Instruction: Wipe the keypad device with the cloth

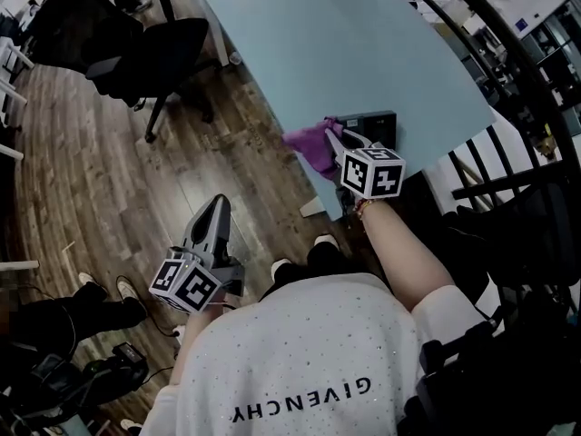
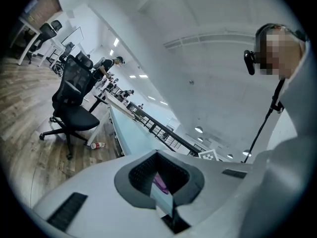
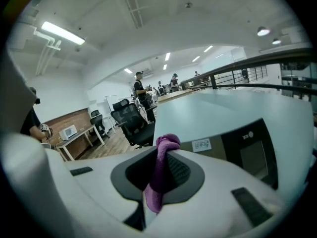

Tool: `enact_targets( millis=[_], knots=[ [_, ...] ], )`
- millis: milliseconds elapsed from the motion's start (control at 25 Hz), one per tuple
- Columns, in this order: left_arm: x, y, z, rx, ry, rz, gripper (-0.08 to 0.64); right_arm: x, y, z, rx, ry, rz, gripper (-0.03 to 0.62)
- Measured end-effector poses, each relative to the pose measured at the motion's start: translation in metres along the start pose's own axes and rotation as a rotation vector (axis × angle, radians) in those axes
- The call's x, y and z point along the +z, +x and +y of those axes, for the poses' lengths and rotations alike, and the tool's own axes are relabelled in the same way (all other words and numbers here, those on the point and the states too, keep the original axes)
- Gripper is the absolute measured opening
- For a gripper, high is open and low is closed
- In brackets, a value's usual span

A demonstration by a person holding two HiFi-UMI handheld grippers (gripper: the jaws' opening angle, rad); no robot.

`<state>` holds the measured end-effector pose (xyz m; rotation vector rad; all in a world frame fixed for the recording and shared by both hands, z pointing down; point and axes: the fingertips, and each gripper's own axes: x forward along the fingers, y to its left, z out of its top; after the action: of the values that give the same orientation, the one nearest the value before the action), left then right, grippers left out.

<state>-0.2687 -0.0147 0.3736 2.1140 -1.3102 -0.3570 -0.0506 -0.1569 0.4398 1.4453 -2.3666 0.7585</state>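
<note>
- At the near corner of a pale blue bench [image 1: 345, 44], a person's bare right forearm reaches forward and holds the right tool [image 1: 332, 135] over the bench edge.
- The right tool's jaws are clamped on a purple cloth [image 1: 309, 143], which bunches above the jaw tips and trails down between them in the right gripper view.
- The dark keypad device [image 1: 374, 121] lies flat at the bench corner, just beside the cloth. Whether the cloth touches it cannot be told.
- The left arm is bent low at the person's side, with the left tool [image 1: 216, 205] pointing forward over the wooden floor [image 1: 91, 180], well apart from the bench.
- The left tool's jaws are pressed together with nothing between them.
- A black office chair [image 1: 145, 53] stands beside the bench's far left edge.
</note>
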Motion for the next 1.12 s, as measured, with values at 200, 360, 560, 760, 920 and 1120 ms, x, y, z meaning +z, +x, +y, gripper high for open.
enact_targets(
  millis=[200,360,560,760,920,1120],
  knots=[
    [-0.005,0.000,-0.001,0.001,-0.005,0.012,0.000,-0.006,0.003,-0.015,-0.025,0.060,0.004,0.026],
    [-0.006,0.000,-0.003,-0.006,-0.006,0.015,0.000,-0.012,-0.005,-0.018,-0.042,0.116,-0.005,0.026],
    [-0.005,-0.004,0.003,-0.030,-0.006,0.020,0.000,-0.028,-0.010,-0.017,-0.070,0.158,0.008,0.026],
    [-0.009,-0.009,-0.003,-0.042,-0.014,0.026,0.000,-0.048,-0.021,-0.022,-0.085,0.193,0.022,0.026],
    [-0.005,-0.011,0.000,-0.054,-0.010,0.028,0.000,-0.062,-0.023,-0.021,-0.113,0.204,0.043,0.026],
    [-0.003,-0.016,-0.005,-0.069,0.002,0.028,0.000,-0.076,-0.032,-0.025,-0.145,0.246,0.058,0.026]
  ],
)
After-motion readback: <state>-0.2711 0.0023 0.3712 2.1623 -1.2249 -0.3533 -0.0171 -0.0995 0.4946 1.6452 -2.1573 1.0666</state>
